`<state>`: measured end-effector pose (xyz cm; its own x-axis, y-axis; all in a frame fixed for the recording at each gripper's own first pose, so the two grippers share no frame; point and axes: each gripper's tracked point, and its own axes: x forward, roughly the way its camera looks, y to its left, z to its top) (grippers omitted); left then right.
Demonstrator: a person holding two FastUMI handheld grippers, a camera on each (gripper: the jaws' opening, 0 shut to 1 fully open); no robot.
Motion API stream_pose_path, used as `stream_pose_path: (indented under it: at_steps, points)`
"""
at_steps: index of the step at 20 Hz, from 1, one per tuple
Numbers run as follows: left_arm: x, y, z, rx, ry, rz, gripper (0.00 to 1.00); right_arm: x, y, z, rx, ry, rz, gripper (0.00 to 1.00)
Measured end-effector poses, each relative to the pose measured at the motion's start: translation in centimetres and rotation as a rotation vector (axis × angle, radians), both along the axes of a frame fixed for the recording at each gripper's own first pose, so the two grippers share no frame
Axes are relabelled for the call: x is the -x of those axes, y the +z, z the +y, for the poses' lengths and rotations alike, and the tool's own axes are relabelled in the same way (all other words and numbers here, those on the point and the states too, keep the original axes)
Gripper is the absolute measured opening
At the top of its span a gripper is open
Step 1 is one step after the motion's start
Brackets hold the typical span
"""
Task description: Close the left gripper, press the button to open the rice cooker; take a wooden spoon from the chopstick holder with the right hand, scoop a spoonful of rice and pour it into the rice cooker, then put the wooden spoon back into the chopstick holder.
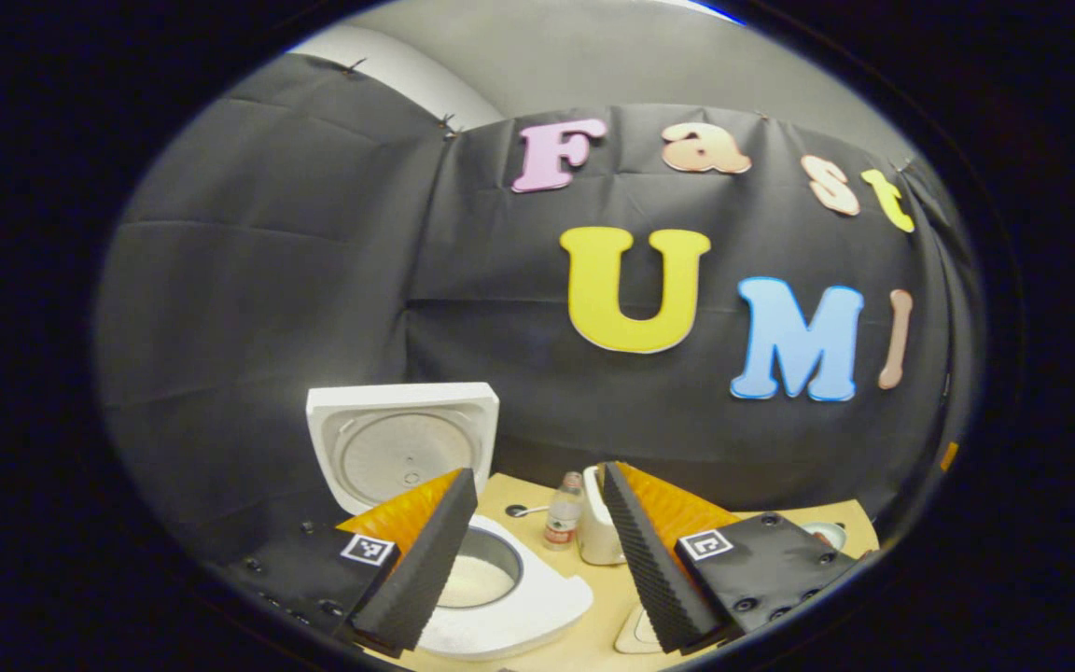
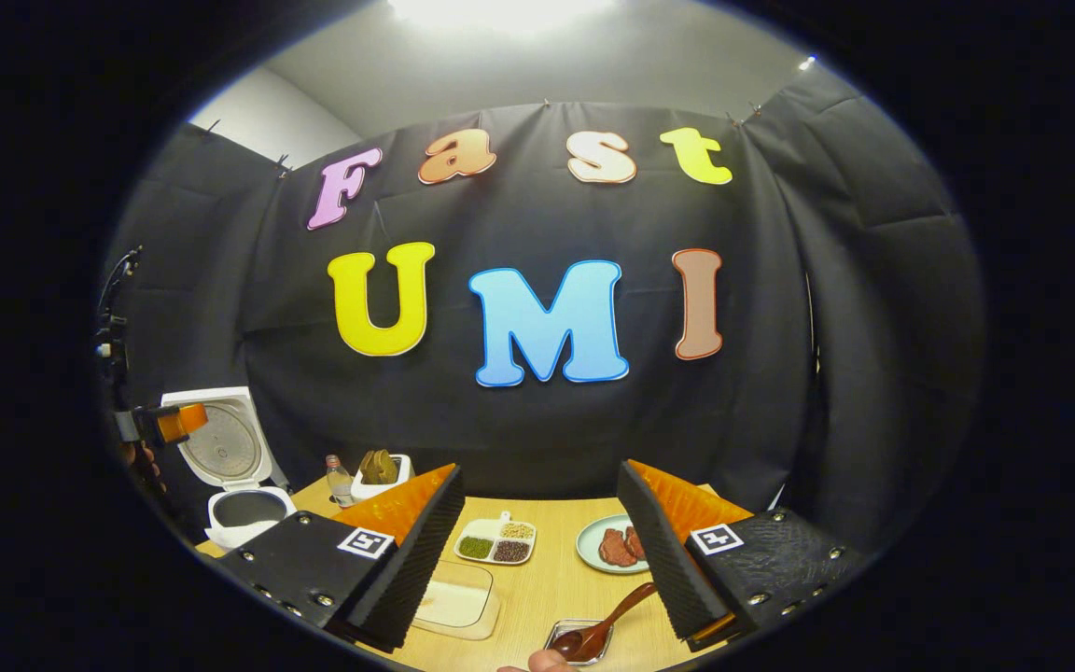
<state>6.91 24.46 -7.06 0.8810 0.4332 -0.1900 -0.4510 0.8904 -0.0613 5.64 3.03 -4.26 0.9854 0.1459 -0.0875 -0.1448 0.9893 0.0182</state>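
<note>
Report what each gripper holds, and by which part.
Nothing is held. The left gripper and right gripper are both open; the brown wooden spoon lies on the table, ungripped.

black screwed tongs (image 1: 537, 551), square markers

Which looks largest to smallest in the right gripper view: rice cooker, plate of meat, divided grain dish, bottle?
1. rice cooker, lid up
2. plate of meat and divided grain dish: look alike, unranked
3. bottle
Nearness may skew this.

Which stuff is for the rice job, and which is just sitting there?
For the job: cooker, spoon, spoon holder, rice tray.

Just lying about: bottle, meat plate, bean dish.
</note>
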Motion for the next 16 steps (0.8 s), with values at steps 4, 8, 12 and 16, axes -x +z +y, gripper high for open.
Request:
stream_pose_path:
  at_steps: [4, 8, 12, 16]
  points:
    - [-3.2, 0.3, 4.8, 0.023, 0.089, 0.015, 0.95, -1.0, -0.7, -0.7, -0.021, -0.006, 0.029, 1.0]
    - [-6.3, 1.3, 10.3, -0.022, 0.209, 0.039, 0.95, -2.2, -0.9, -1.7, -0.03, -0.016, 0.042, 1.0]
    - [-9.2, 1.6, 14.7, -0.024, 0.308, 0.063, 0.94, -3.2, -2.2, -2.6, -0.017, -0.013, 0.079, 1.0]
    - [-11.9, 1.9, 19.4, -0.047, 0.384, 0.108, 0.95, -4.2, -2.8, -3.7, -0.022, -0.027, 0.107, 0.99]
